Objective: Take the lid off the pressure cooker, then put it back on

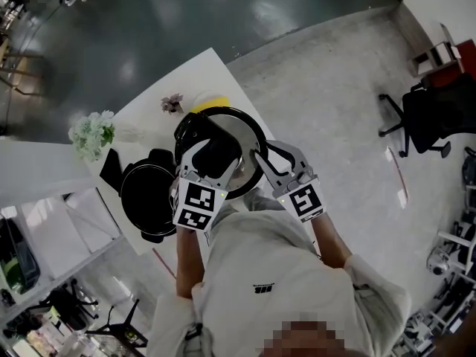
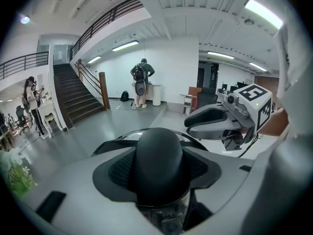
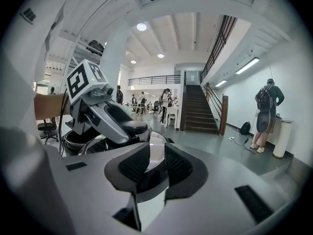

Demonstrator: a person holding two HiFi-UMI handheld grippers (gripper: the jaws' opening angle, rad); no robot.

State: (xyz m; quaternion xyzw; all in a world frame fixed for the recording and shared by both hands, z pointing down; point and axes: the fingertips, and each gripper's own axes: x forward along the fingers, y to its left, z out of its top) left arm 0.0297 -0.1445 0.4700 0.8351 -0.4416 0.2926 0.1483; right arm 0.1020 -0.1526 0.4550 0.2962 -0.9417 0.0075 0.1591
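Lid is off the pot, left gripper clamped on its knob, right gripper narrowly pinching its rim; next, probably, centring it over the pot at left.

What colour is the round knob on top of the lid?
Black; the knob on the lid shows best in the left gripper view.

No text is legible. The shirt print is unreadably small. The left cube and right cube bear coded squares only.
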